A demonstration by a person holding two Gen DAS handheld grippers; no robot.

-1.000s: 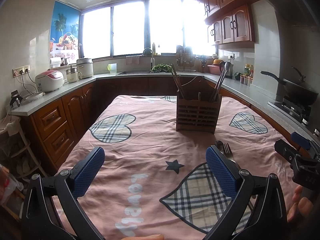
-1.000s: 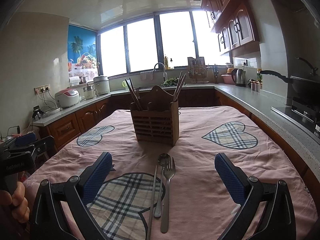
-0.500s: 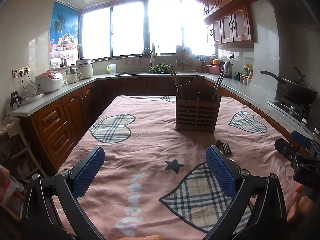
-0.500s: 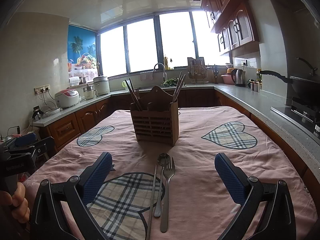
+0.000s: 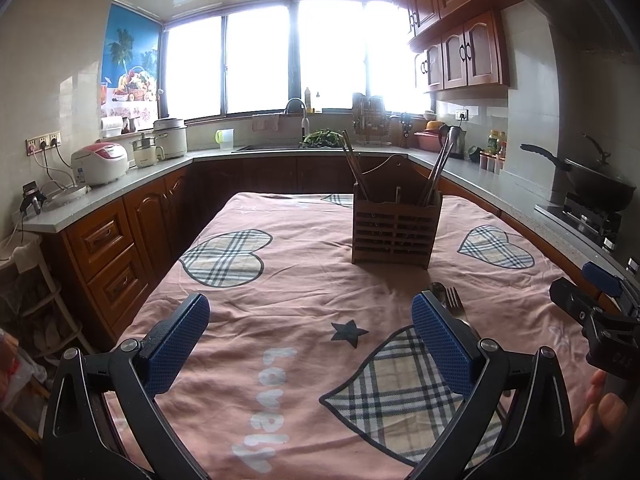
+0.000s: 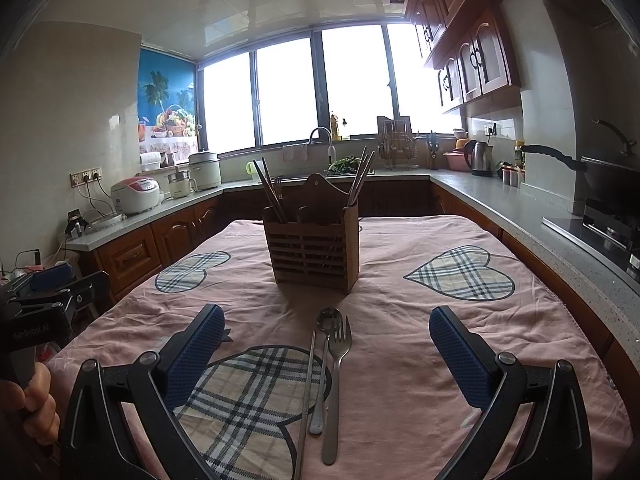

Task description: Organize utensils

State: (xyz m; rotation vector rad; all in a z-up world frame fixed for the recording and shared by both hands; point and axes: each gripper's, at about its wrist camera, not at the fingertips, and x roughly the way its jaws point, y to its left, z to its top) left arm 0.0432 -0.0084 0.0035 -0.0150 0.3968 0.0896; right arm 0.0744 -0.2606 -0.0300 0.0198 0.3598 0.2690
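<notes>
Utensils lie loose in front of the wooden caddy

Utensils wait on the pink tablecloth (image 6: 400,360): a fork (image 6: 338,372), a spoon (image 6: 325,356) and a long thin metal rod that may be a chopstick (image 6: 307,392) lie side by side, handles toward the camera, just in front of the wooden cutlery caddy (image 6: 314,252). The spoon's bowl lies nearest the caddy, with the fork's tines just beside it. The caddy stands upright on the cloth, with dark chopsticks (image 6: 269,190) leaning out of its left compartment and lighter ones (image 6: 362,176) out of its right.

The right gripper (image 6: 327,340) hovers low over the cloth with its blue-padded jaws spread wide and nothing between them; the three loose pieces lie in the gap, nothing standing between them and the caddy. The left gripper (image 5: 310,326) is also wide open and empty, to the left of the caddy's front; from its view only the fork tines (image 5: 454,300) and the spoon bowl (image 5: 437,289) show past the right pad (image 5: 440,344).

Behind the caddy, a grey counter (image 6: 472,184) runs around the room with a kettle (image 6: 480,158), two rice cookers (image 6: 135,195) and a sink tap (image 6: 322,138) under bright windows. To the caddy's right a black wok (image 6: 600,172) sits on the stove. A hand (image 6: 36,404) grips the left tool's handle at the edge of the right view.
</notes>
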